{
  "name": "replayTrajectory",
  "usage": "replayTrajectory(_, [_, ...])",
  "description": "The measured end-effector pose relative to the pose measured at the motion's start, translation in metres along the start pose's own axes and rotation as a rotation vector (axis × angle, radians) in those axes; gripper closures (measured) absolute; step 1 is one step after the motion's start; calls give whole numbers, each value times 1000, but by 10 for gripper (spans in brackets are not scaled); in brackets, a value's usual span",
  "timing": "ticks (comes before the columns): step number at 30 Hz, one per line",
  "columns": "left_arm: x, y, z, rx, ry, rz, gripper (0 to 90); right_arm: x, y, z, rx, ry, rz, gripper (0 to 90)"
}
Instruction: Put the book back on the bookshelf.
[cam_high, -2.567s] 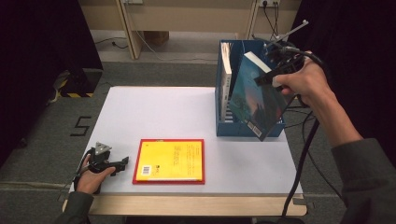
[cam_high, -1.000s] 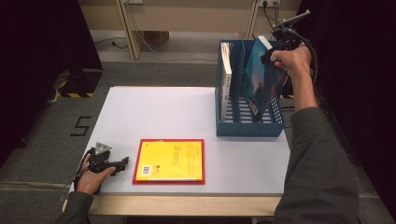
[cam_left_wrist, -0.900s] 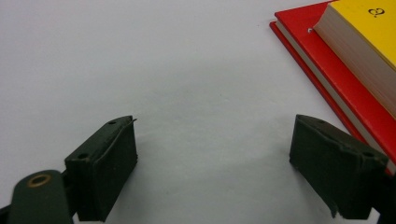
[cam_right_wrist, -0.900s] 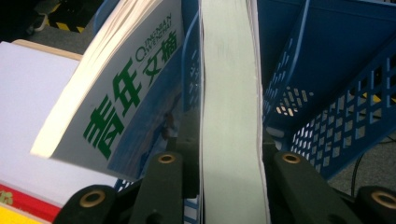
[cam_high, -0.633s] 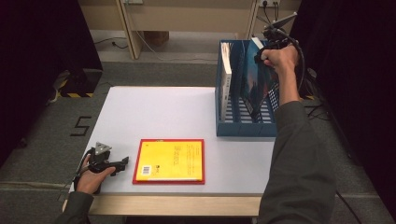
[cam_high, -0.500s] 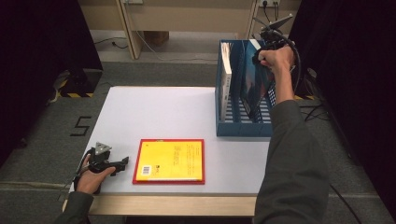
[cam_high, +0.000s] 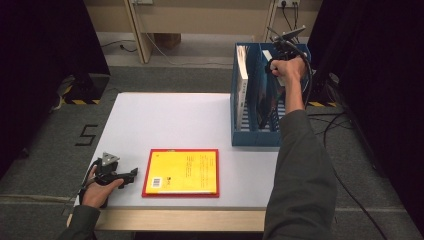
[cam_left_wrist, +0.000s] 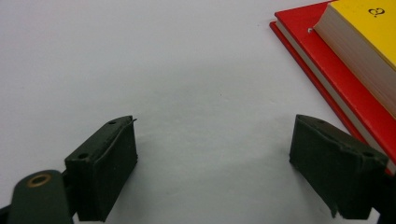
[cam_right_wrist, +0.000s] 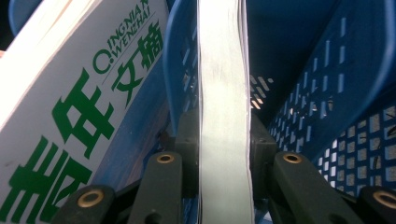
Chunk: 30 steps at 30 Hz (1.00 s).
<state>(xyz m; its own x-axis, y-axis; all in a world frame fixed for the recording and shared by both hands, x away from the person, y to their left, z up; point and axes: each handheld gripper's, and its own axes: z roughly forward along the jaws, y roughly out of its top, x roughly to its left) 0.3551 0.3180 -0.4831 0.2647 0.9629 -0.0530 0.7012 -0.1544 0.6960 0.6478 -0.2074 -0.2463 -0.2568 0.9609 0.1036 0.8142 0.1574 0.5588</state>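
The right gripper (cam_right_wrist: 223, 154) clamps a thin book (cam_right_wrist: 223, 93) by its pale, smooth page edge, upright inside the perforated blue plastic rack (cam_high: 240, 135), beside a white glossy book (cam_right_wrist: 70, 102) with green lettering. The left gripper (cam_left_wrist: 215, 172) rests on the matte white table (cam_high: 165, 120), blocky black jaws spread wide and holding nothing, near a flat red-and-yellow book (cam_high: 182, 171).

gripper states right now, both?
Left gripper: open, empty, resting on the table beside the yellow book.
Right gripper: shut on a dark book, inside the blue rack.
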Motion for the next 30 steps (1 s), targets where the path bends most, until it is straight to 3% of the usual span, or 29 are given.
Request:
replayTrajectory(14, [0,0,0,0,0,0,138,1,-3,11,2,-4,0,710])
replayTrajectory(17, [0,0,0,0,0,0,138,3,-2,5,-27,17,-7,682])
replayTrajectory(22, [0,0,0,0,0,1,139,4,-5,-2,-21,36,-23,640])
replayTrajectory(30, [0,0,0,-1,1,1,138,4,-23,-17,-23,89,-63,580])
